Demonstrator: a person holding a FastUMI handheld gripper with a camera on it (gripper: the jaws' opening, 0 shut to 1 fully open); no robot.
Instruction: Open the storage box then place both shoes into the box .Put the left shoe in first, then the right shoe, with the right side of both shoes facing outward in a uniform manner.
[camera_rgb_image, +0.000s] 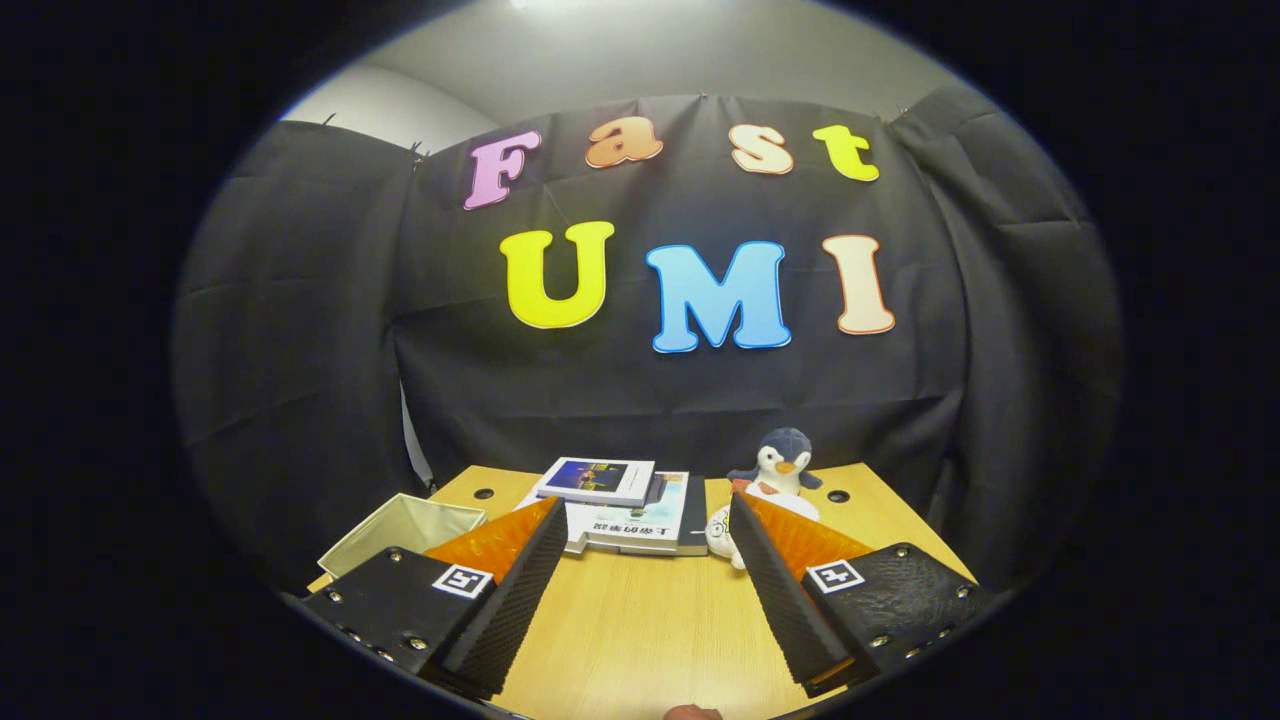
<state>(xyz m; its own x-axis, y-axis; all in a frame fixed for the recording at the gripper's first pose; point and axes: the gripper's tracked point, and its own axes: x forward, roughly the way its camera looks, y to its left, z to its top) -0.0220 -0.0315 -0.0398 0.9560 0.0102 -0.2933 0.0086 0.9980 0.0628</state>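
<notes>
My gripper (645, 510) is held above a wooden table (650, 620), its fingers spread wide open with nothing between them. A beige fabric storage box (400, 525) stands at the table's left edge, just beyond and to the left of the left finger (505, 590). Its top looks open and its pale inside shows; the finger hides its near corner. The right finger (785, 590) covers part of a small white soft toy (718, 535).
A stack of books (625, 500) lies just ahead of the fingertips, at the middle of the table's far side. A plush penguin (782, 460) sits to the right of the books. Black cloth walls close off the table behind and at both sides.
</notes>
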